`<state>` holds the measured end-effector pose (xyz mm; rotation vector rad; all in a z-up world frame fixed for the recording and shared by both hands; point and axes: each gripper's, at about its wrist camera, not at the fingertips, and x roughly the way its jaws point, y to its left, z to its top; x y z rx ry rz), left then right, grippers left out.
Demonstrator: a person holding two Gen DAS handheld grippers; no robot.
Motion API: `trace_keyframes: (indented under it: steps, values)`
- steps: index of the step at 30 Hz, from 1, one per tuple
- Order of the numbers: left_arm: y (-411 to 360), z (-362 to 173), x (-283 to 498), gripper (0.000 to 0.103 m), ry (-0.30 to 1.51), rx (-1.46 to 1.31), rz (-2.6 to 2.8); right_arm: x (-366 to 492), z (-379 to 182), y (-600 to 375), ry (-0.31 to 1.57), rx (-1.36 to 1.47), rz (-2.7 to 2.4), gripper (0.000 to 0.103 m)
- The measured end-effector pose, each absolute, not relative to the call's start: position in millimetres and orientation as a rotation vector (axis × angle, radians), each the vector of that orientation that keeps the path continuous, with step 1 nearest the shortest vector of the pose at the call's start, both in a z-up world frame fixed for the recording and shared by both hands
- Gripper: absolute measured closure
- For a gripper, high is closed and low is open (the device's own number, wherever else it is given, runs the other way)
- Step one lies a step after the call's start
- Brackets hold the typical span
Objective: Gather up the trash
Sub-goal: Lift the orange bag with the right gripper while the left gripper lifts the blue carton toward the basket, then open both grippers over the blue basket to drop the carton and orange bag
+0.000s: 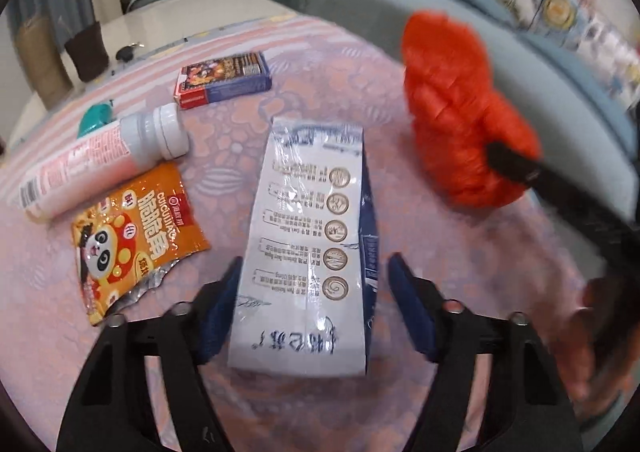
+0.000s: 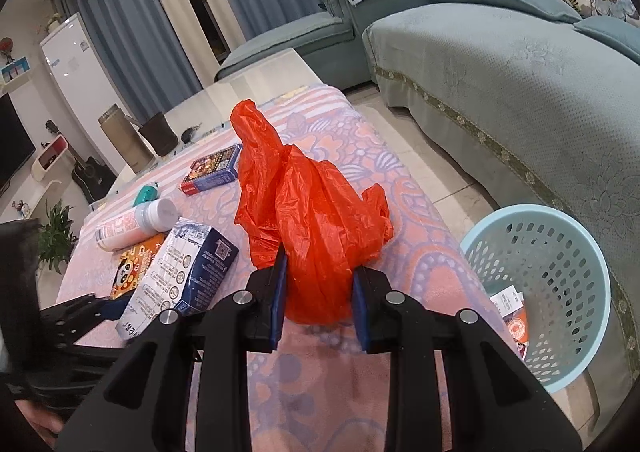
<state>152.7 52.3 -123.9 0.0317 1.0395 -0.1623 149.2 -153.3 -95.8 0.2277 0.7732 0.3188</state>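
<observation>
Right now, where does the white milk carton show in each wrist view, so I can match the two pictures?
Left wrist view: the milk carton lies lengthwise at centre, between the open fingers of the left gripper.
Right wrist view: it sits at lower left, left of the right gripper.
Shared landmark: the red plastic bag, to the carton's right in both.
</observation>
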Motion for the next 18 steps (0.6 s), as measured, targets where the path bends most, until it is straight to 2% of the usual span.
trace_keyframes:
  steps: [2, 6, 14, 18]
  values:
    - [43.9, -128.2, 155.2, 0.044, 1.046, 0.079, -0.136, 147.3, -94.7, -154.5, 0.769, 0.221, 0.32, 0.078]
    - [36.6, -123.7, 155.3, 0.045, 1.003, 0.081, -0.13, 139.3, -85.8, -157.9, 0.741, 0.159, 0.285, 0.079]
    - [3.3, -63.0, 150.7, 0.045, 0.784, 0.012, -0.265, 129.5, -40.5, -211.6, 0.624, 0.161, 0.158, 0.079]
    - [-40.6, -48.1, 167.6, 0.045, 0.757, 0.001, -0.36, 139.4, -47.0, -256.7, 0.656, 0.22, 0.045, 0.078]
